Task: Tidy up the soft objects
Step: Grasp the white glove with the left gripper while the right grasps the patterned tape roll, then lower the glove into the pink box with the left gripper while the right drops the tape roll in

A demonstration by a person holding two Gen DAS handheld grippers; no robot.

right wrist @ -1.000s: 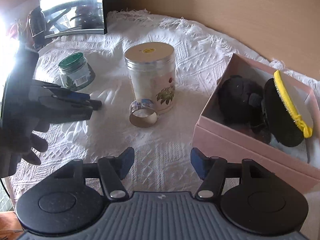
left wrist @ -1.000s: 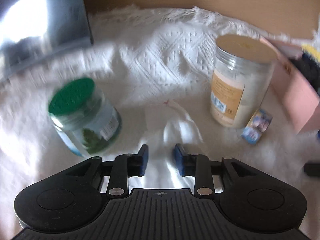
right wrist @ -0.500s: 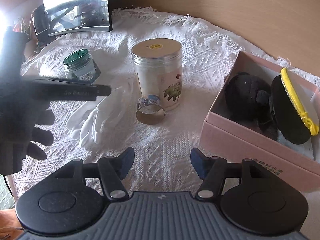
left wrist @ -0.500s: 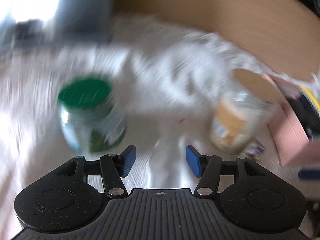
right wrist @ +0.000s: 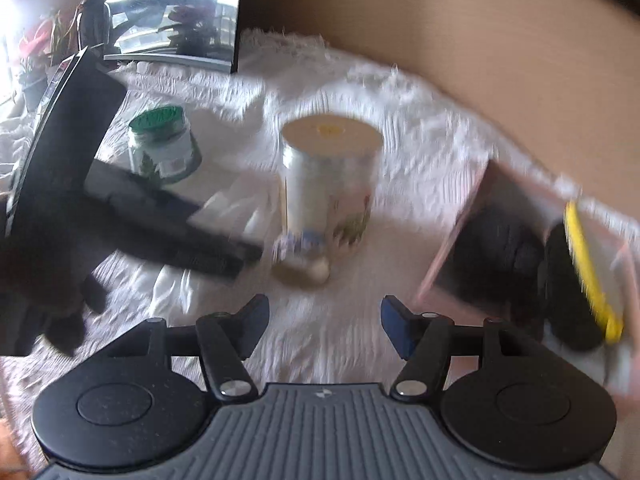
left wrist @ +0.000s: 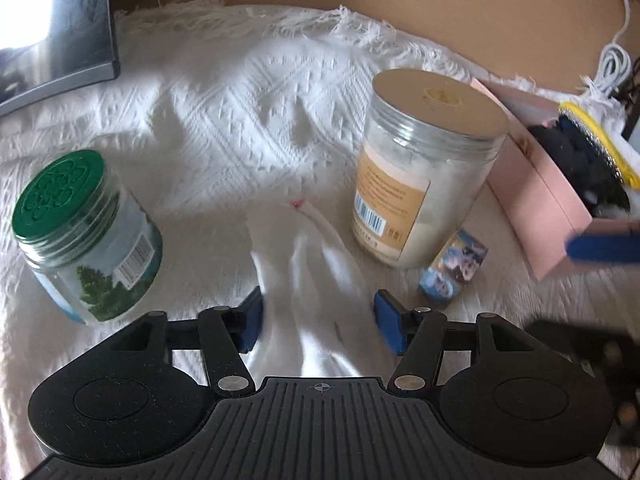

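A pair of white gloves (left wrist: 316, 280) lies flat on the white tablecloth, between a green-lidded jar and a tall clear jar; it also shows in the right wrist view (right wrist: 240, 208). My left gripper (left wrist: 318, 322) is open, its blue pads on either side of the gloves, low over them. My right gripper (right wrist: 324, 326) is open and empty above the cloth, left of a pink box (right wrist: 448, 248) that holds black soft items (right wrist: 500, 248) and a black and yellow pad (right wrist: 576, 264). The box shows at the right in the left wrist view (left wrist: 536, 192).
A green-lidded jar (left wrist: 84, 236) stands at the left and a tall clear jar (left wrist: 420, 176) at the right of the gloves. A small tape roll (left wrist: 452, 268) lies beside the tall jar. A dark monitor (left wrist: 52, 24) stands at the back left. A white cable (left wrist: 612, 60) hangs at the far right.
My left gripper has opened wider and come down around the white gloves. My right gripper has swung left and forward; its view is blurred.
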